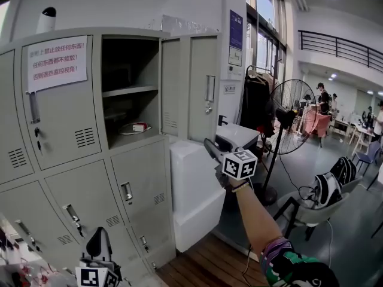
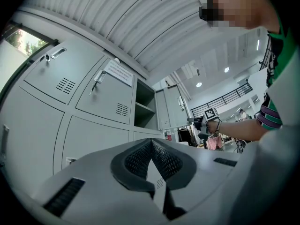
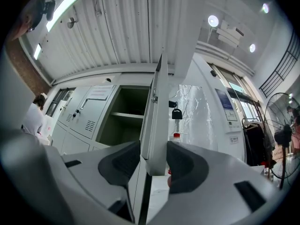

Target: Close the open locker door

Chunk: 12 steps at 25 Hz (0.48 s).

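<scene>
the grey locker cabinet (image 1: 78,178) fills the head view from nine to twelve o'clock. one compartment (image 1: 128,58) in its top row stands open. a shelf (image 1: 128,91) splits it into two levels. on the lower level lies a small red and white box (image 1: 139,127), resting on something flat and pale that is too small to make out. the upper level is dark, and what it holds cannot be told.

the locker door (image 1: 191,88) hangs swung out at three o'clock of that compartment, its outer face toward the camera, with a key (image 1: 208,107) dangling under the handle. the right tongs (image 1: 206,142) reach up to the door's lower free corner. in the right gripper view the door's edge (image 3: 159,116) stands between the pads (image 3: 123,165), which press on both of its faces, and the key (image 3: 176,113) hangs at one o'clock of them.

the left tongs (image 1: 99,241) sit at seven o'clock in the head view, low before the bottom doors. they are closed on nothing, and in the left gripper view the ribbed pads (image 2: 166,158) meet.

a paper notice (image 1: 57,63) is stuck on the closed door at nine o'clock of the open compartment.
</scene>
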Available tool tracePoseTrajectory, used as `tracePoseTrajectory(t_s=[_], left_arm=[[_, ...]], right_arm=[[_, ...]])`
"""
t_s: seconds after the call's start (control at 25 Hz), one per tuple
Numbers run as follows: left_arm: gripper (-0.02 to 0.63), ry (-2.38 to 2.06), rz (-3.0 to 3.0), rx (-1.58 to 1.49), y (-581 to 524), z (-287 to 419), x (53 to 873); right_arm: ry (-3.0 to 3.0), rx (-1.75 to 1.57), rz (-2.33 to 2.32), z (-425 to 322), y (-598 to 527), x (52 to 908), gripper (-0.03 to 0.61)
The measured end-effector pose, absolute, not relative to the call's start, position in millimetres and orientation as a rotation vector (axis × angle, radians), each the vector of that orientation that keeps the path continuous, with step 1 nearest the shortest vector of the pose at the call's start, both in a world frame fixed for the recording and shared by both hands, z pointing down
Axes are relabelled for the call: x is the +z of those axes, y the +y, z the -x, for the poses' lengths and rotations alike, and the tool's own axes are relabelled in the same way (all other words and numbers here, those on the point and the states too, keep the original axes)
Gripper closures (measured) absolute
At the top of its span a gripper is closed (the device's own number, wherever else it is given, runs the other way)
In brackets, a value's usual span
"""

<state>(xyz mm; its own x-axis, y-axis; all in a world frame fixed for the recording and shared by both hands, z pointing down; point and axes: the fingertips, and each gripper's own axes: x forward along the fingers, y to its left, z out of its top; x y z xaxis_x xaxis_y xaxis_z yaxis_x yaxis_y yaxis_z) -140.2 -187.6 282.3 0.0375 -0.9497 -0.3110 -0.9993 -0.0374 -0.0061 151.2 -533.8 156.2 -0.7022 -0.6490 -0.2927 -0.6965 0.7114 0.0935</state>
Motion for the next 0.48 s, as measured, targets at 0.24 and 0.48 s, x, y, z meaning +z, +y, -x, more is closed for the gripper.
tracePoseTrajectory(t_s=[0.24, 0.48], left_arm=[[0.593, 2.016, 2.078, 0.339, -186, 143, 279], [0.592, 2.011, 2.065, 0.343, -183, 145, 274]], right_arm=[[2.685, 0.311, 1.075, -150, -529, 155, 0.460], [2.689, 0.328, 1.065, -145, -522, 154, 0.480]])
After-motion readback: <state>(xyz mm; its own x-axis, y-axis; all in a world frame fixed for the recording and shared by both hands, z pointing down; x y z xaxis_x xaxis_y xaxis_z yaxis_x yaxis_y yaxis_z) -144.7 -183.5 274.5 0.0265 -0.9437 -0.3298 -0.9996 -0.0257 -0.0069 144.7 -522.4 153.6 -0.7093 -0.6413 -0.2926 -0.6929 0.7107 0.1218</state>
